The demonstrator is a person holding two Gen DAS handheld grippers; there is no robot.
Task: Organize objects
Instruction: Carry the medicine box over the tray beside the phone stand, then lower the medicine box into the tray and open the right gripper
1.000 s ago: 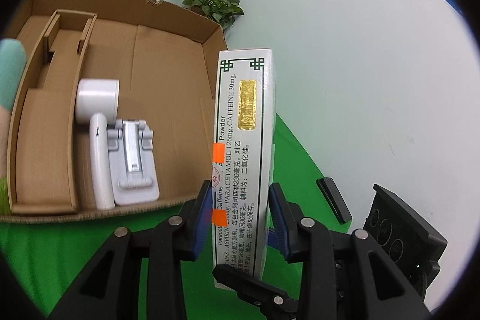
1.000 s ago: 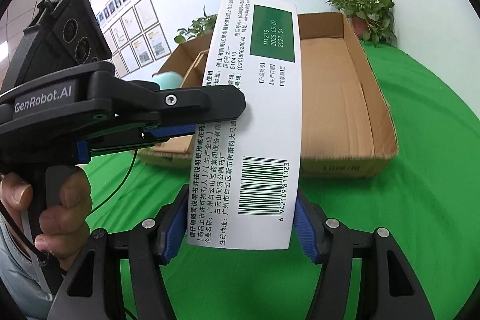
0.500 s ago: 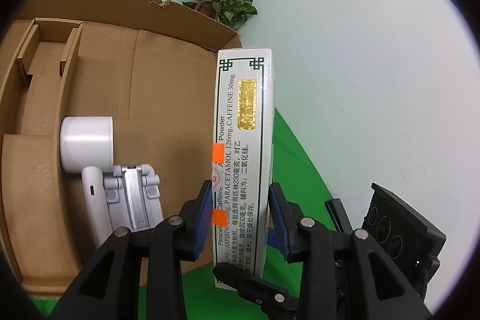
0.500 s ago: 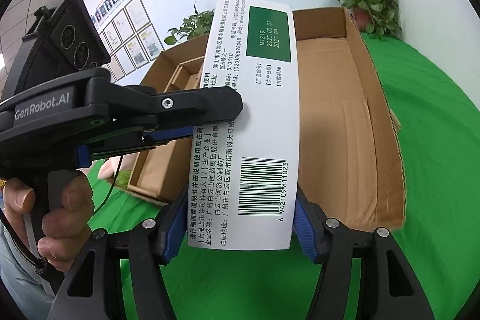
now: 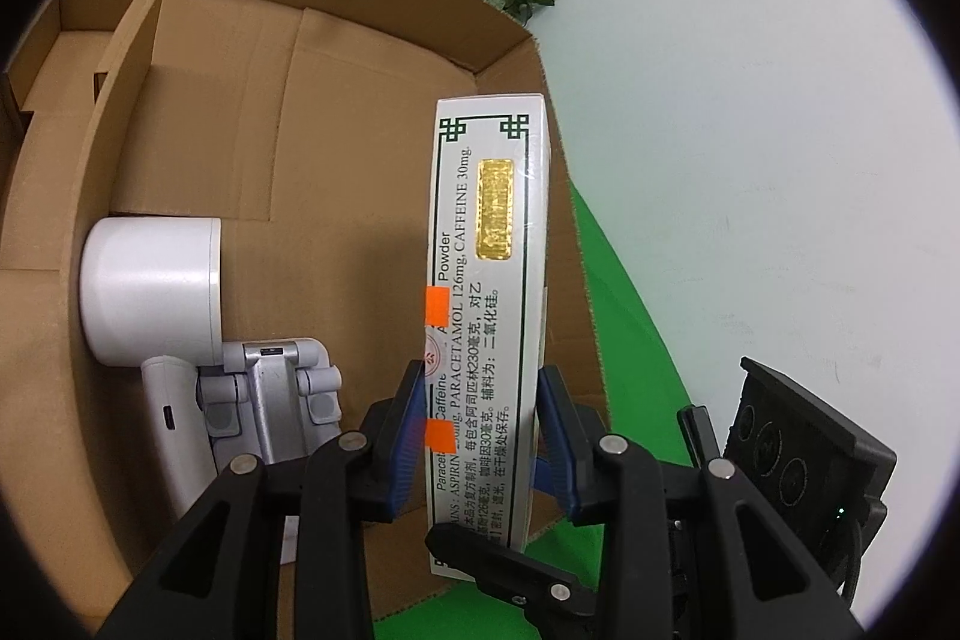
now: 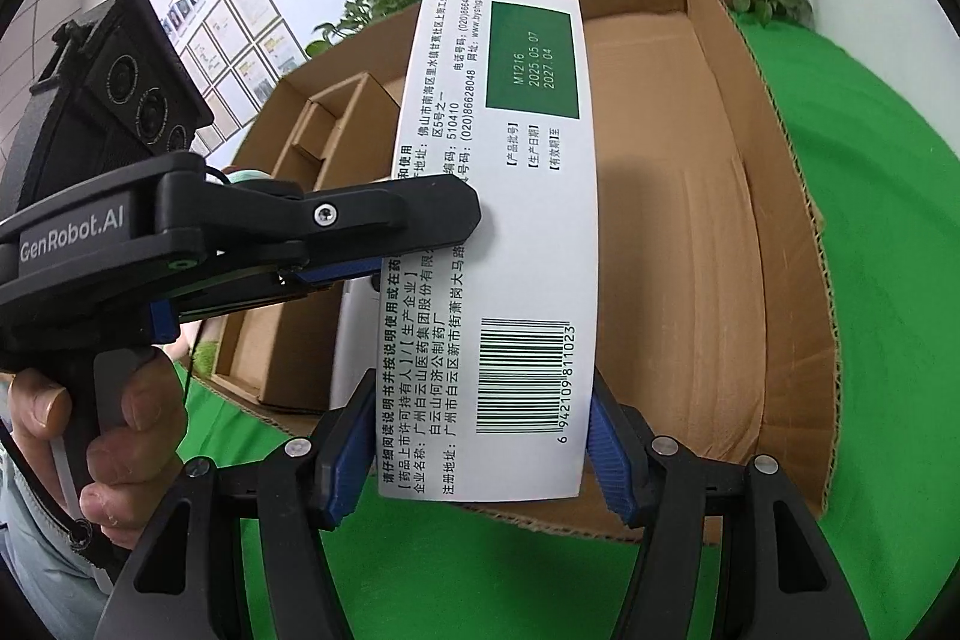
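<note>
Carrying medicine box (image 5: 487, 292) over cardboard box (image 5: 270, 112), pinched by left gripper (image 5: 480, 436) and right gripper (image 6: 474, 454); next, lowering into bare floor at frame centre.

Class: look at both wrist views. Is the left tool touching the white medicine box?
Touching. The left wrist view shows the left tool with both blue pads pressed flat against the narrow sides of the medicine box.

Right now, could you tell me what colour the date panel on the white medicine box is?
Dark green, clearest in the right wrist view.
</note>
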